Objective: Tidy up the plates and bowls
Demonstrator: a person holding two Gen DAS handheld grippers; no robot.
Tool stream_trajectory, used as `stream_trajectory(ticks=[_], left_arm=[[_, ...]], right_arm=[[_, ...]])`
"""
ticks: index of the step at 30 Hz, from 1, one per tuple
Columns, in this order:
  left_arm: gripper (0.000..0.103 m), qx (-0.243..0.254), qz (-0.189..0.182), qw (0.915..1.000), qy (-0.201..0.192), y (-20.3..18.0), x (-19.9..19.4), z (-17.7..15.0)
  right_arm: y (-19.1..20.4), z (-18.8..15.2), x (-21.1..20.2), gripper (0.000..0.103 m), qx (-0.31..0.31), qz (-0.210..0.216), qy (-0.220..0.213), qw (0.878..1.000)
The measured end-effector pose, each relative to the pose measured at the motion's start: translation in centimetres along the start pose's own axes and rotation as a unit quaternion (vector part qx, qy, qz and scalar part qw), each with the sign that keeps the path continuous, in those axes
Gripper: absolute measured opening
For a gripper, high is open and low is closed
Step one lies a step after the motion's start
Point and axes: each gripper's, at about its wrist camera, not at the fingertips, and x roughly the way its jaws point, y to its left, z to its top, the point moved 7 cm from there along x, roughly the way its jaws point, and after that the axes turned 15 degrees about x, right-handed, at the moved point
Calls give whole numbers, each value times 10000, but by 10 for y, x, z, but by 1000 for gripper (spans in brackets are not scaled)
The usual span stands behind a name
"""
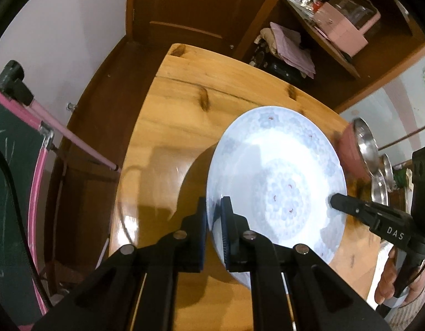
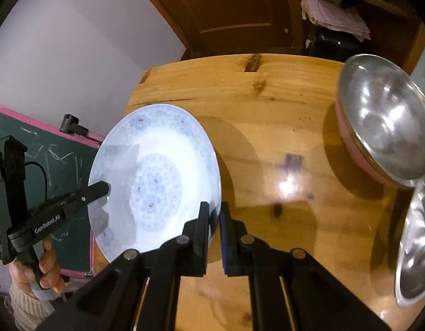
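A glossy, knotty yellow-pine wooden table [image 1: 184, 115] fills the middle of a room with a pale wall, a dark brown panelled wooden door [image 2: 240, 8] and open wooden shelves [image 1: 331, 41] holding folded pink cloths and pink boxes. A green chalkboard with a pink frame [image 2: 46, 154] stands off the table's left edge.

A round, pale-blue ceramic plate with a floral pattern [image 1: 278, 176] is held tilted above the tabletop, casting a shadow on the wood beneath. The left gripper [image 1: 213, 215] pinches the plate's left rim between its blue-padded fingers, one pad on each face. The right gripper [image 2: 214, 218] pinches the opposite rim the same way, its fingers closed onto the edge. Each gripper's black tip shows in the other camera, lying over the plate's rim.

To the right on the table sits a shiny stainless-steel bowl nested in a pink bowl [image 2: 383, 121], and another steel dish [image 2: 416, 248] lies nearer, at the right edge, blurred.
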Motion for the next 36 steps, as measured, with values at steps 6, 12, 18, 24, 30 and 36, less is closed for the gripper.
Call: stream_trajectory(ticks=[6,12,18,24,30,36], left_arm=[[7,181,-27,9998,-8,-30,-39,-32],[7,313,-80,9995,-61,-63,-76,-73],[7,560,-106,9983,-129,-95,-108,-123],[7,799,-26,9967,-134,-118,-119,-173],[7,740,-218,9970,84,-127,-104,-222],[7,708,-131,9972,211,-125,-88,-259]], right_arm=[[-6,-39,-37,7,33,44,-76,10000],[-14,-95,-77,7,36,-2,-219,9998],[-23,-148,-108,7,14,-31,-335,9994],[-44,-200,-120,7,115,21,-362,9993],[-67,-245,-116,7,139,-63,-407,9991],[-83,-283,-92,7,303,-33,-208,9993]])
